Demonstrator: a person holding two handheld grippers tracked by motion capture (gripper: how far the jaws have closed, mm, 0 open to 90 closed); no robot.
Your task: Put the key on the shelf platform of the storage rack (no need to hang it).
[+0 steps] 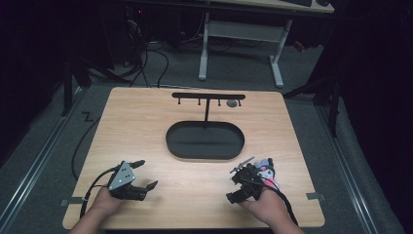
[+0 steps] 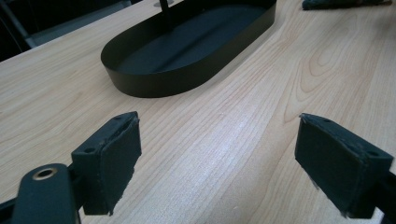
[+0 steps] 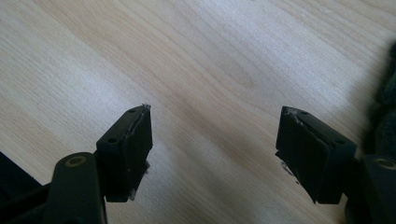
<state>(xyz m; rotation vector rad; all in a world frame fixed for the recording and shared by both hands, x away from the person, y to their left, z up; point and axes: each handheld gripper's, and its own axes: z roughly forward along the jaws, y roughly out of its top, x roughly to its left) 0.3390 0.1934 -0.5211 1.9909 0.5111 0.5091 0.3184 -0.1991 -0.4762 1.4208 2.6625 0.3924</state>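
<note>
No words, labels, brand names, numbers or signs can be read on anything in these views.

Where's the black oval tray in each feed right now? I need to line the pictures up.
High view: black oval tray at the table's centre, under the T-shaped hook stand.
Left gripper view: tray upper centre-left, beyond the open jaws.
Right gripper view: not in it.
Shared landmark: the light wood-grain tabletop.
</note>
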